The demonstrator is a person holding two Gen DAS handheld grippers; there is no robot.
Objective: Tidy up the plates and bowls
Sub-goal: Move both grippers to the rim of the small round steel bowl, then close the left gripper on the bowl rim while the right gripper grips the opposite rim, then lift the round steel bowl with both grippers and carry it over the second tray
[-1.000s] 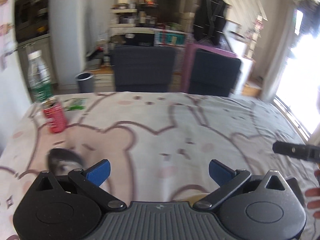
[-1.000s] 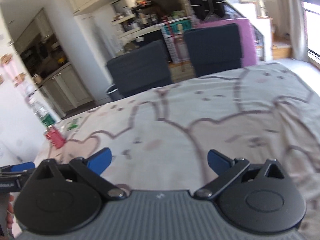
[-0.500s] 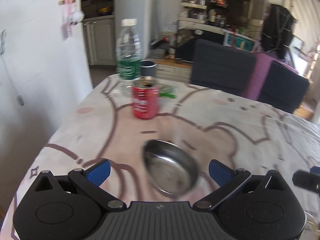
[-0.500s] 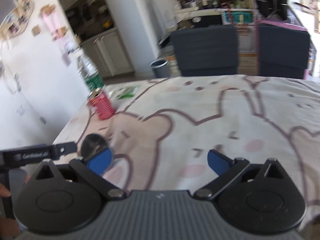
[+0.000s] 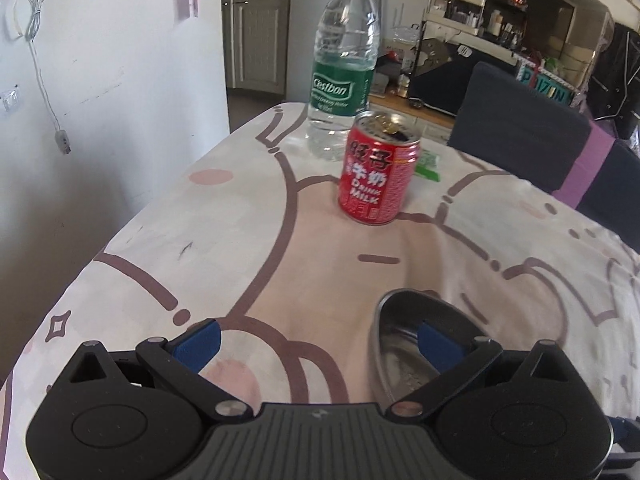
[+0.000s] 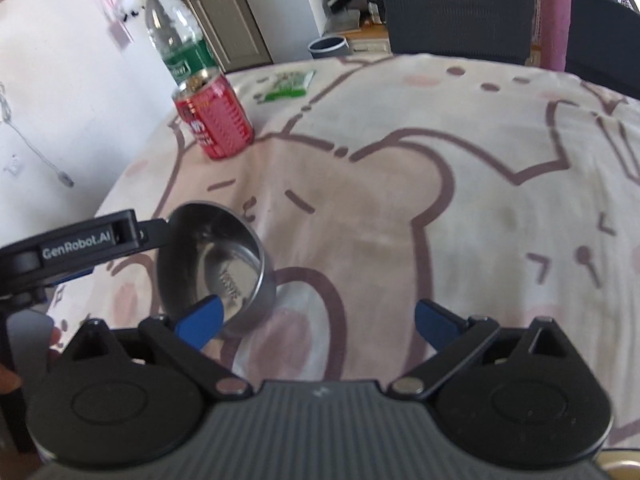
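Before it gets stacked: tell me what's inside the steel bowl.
The steel bowl looks empty: bare shiny metal with a stamped mark on its floor. The right gripper's blue fingertip covers the near edge.

Ahead of the jaws, a red milk can point(image 5: 378, 170) stands on the cartoon-print bench point(image 5: 280, 248); a clear water bottle point(image 5: 345, 60) just behind it, a green packet point(image 6: 287, 85) to their right.

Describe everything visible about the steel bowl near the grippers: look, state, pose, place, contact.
The steel bowl is small, round and shiny, with a flat stamped base and nothing inside. It sits on the cartoon-print tablecloth, appearing tipped toward the right wrist camera. The left gripper is open, one blue finger over the bowl's inside. The red can stands apart behind it.
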